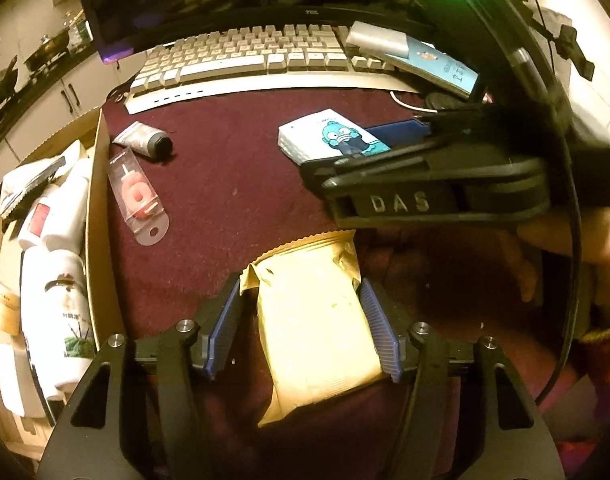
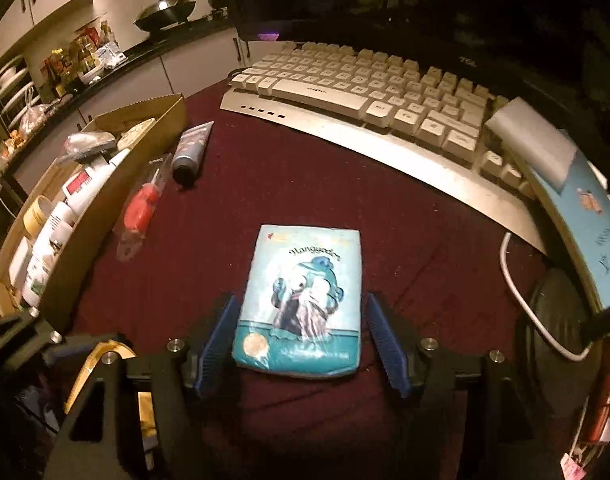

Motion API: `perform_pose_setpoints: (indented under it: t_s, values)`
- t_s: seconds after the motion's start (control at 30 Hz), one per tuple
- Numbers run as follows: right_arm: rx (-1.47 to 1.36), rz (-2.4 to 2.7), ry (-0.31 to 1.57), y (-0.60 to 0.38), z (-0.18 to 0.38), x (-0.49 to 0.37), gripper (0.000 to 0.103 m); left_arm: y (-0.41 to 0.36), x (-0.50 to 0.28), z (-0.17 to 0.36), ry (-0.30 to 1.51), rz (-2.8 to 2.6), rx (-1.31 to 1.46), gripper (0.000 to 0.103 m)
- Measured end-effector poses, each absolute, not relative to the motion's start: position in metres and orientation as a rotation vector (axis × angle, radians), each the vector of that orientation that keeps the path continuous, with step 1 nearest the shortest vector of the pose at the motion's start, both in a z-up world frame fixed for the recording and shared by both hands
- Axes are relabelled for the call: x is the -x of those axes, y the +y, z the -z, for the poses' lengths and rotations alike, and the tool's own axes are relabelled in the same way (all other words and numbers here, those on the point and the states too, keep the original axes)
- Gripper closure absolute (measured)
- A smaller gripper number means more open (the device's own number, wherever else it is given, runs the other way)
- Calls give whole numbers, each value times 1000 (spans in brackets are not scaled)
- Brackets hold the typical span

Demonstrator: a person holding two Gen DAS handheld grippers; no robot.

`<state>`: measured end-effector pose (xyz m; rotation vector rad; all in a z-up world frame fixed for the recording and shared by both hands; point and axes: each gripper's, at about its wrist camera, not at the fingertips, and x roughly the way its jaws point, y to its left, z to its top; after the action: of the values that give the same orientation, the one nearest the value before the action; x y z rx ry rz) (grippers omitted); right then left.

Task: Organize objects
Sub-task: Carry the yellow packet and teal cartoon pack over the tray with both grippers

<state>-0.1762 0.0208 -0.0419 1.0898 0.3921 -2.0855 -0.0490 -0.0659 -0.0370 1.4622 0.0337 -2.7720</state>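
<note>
A yellow foil packet [image 1: 317, 320] lies on the dark red cloth between the blue pads of my left gripper [image 1: 301, 284]. The jaws are open, and a narrow gap shows along the left pad. A blue tissue pack with a cartoon fish [image 2: 301, 296] lies flat between the pads of my right gripper [image 2: 300, 300], which is also open with space on both sides. In the left wrist view the right gripper's black body [image 1: 425, 192] hangs over that tissue pack [image 1: 329, 136]. The packet's gold edge [image 2: 101, 360] shows at the lower left of the right wrist view.
A cardboard box [image 1: 95, 208] holding white bottles stands at the left. Beside it lie a grey tube [image 1: 145, 140] and a pink item in a clear pack [image 1: 139, 200]. A keyboard [image 1: 245, 60], a monitor and a blue notebook [image 2: 577, 220] line the back; a white cable [image 2: 521, 292] runs at the right.
</note>
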Motion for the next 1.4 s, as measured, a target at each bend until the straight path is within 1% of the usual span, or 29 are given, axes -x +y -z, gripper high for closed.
perform_pose_setpoints:
  t_s: [0.03,0.07,0.1,0.13,0.17,0.23,0.27,0.5,0.6,0.83,1.1,1.4]
  values:
    - [-1063,2116,428,19,43,173,47,-68,49,37,54,2771,-1451,44]
    - [-1047,2133,444,18,44,172,52,-68,48,38,61,2776,-1433,45]
    - [-1044,2131,435,20,43,170,54,-69,46,38,67,2783,-1409,51]
    - [-1037,2128,409,23,41,168,56,-69,43,37,86,2789,-1397,54]
    - [-1025,2131,400,25,40,166,58,-71,43,37,114,2795,-1396,55]
    - [-994,2144,364,30,33,164,58,-77,41,35,223,2813,-1389,55]
    - [-980,2148,341,33,28,162,58,-78,40,33,238,2819,-1391,56]
    - [-835,2174,275,41,-4,143,58,-64,26,1,114,2859,-1236,56]
    - [-799,2197,282,42,-9,136,58,-67,20,-15,48,2813,-1154,56]
    - [-750,2204,316,36,-11,123,58,-89,5,-43,-45,2694,-970,55]
    - [-732,2178,332,28,-11,112,58,-108,-6,-56,-38,2636,-883,55]
    - [-719,2149,329,25,-13,103,58,-117,-5,-55,-20,2627,-894,55]
